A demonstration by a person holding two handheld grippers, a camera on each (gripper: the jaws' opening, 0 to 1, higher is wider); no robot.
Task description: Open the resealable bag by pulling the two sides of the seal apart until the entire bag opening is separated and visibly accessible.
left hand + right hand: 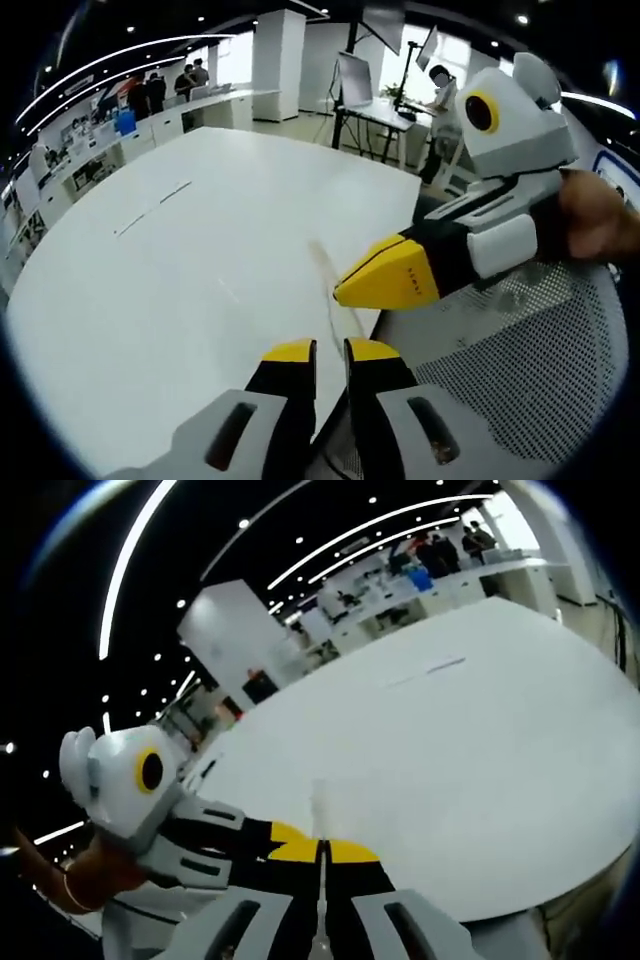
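The clear resealable bag (325,265) hangs edge-on over the white table (180,280), seen as a thin see-through strip. It runs down into the narrow gap between my left gripper's (330,350) yellow-tipped jaws, which are shut on it. My right gripper (350,290) comes in from the right and pinches the same strip just above. In the right gripper view, my right gripper (322,848) is shut on the bag's edge (317,805). The left gripper's body (200,840) lies close behind it at the left, its tips hidden.
A grey mesh chair (530,350) stands at the table's edge on the right. A hand (600,215) holds the right gripper. Desks, a monitor stand (355,85) and several people (150,90) are far off. The table top (480,740) spreads wide beyond the bag.
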